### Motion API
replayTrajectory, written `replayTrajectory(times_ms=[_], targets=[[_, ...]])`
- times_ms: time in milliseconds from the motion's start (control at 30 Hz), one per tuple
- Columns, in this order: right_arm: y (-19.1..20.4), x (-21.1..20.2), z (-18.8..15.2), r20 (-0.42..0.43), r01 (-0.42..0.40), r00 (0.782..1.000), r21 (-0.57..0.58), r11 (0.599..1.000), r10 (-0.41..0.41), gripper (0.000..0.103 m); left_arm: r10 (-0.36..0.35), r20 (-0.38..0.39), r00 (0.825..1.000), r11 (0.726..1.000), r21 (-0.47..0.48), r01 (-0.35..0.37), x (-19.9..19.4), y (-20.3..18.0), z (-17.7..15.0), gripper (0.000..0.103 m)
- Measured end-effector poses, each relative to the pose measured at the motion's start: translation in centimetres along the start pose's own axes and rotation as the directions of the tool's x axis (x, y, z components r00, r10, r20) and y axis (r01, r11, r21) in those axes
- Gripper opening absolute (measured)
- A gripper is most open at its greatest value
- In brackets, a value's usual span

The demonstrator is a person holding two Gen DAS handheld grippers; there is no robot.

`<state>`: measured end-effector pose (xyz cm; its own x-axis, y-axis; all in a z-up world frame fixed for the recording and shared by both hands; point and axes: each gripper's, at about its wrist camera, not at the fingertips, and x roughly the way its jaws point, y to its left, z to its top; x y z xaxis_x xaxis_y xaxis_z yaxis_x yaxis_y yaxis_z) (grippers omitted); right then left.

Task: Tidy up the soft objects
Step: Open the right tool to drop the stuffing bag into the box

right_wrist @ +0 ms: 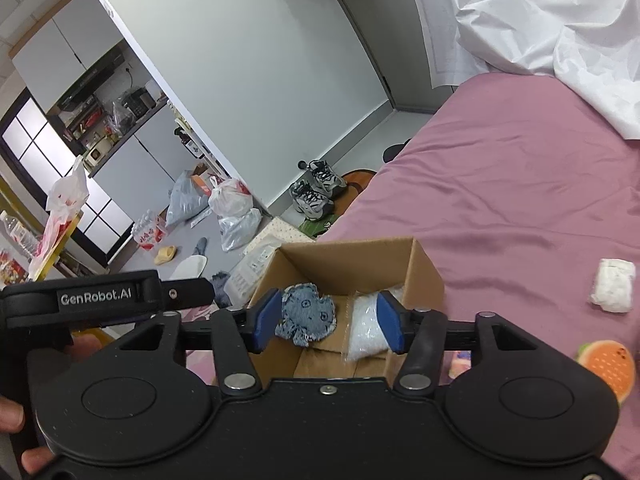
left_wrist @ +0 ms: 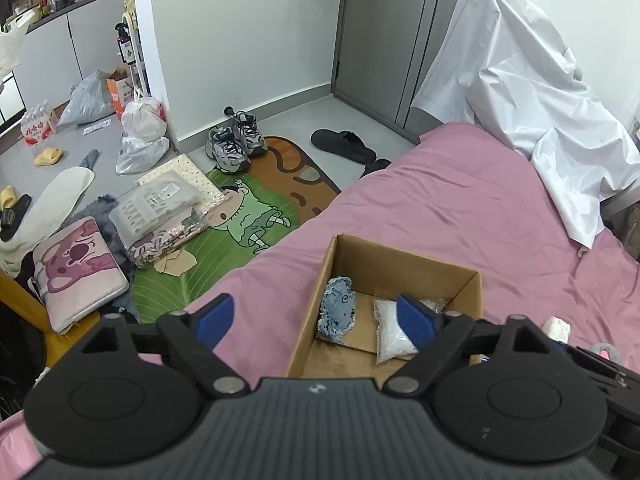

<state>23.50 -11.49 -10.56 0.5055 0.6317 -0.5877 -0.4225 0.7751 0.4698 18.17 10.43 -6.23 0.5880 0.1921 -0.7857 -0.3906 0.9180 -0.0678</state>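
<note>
An open cardboard box [left_wrist: 464, 280] [right_wrist: 430, 276] stands on the pink bed. Inside lie a blue denim soft toy [left_wrist: 337, 312] [right_wrist: 307, 315] and a clear bag of white pellets [left_wrist: 390, 330] [right_wrist: 366, 330]. My left gripper [left_wrist: 316, 320] is open and empty, hovering over the box's near left side. My right gripper [right_wrist: 328, 322] is open and empty above the box, its fingers either side of the toy and bag. A white soft bundle [right_wrist: 614, 285] [left_wrist: 557, 328] and an orange round soft toy [right_wrist: 610, 366] lie on the bed right of the box.
A crumpled white sheet [left_wrist: 520, 92] covers the bed's far right. On the floor left of the bed lie a cartoon mat [left_wrist: 240, 216], sneakers [left_wrist: 234, 142], packaged bedding [left_wrist: 160, 208], a pink cushion [left_wrist: 76, 272], plastic bags [left_wrist: 142, 128] and slippers.
</note>
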Motion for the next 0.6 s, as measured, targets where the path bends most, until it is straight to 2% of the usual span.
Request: replayTrajectory(times_ms=[100,167,333,400,600], targets=[[0.4,-1.0,0.0,0.000,0.016,1.000,-0.030,0.999,-0.016,0.062,-0.025,0.026,0.999,1.000,-0.017,0.025,-0.9,0.2,-0.2,0.097],[0.7,-1.8,0.1,0.003,0.032,0.999,-0.050,0.998,-0.032,0.072,-0.033,0.059,0.998,0.999,-0.018,0.034,-1.7,0.2,-0.2,0.103],[0.5,-3.9,0.6,0.013,0.025,1.000,-0.055,0.998,-0.024,0.087,-0.032,0.093,0.995,0.999,-0.001,0.032,-3.1,-0.3,0.0,0.103],[0.5,-4.8,0.8,0.033,0.037,0.999,-0.059,0.998,-0.035,0.097,-0.037,0.104,0.994,0.999,0.005,0.037,-3.6,-0.5,0.0,0.103],[0.0,-6.9,1.1,0.058,0.037,0.998,-0.074,0.997,-0.033,0.103,-0.037,0.110,0.993,0.999,0.020,0.035,-4.5,-1.2,-0.6,0.103]])
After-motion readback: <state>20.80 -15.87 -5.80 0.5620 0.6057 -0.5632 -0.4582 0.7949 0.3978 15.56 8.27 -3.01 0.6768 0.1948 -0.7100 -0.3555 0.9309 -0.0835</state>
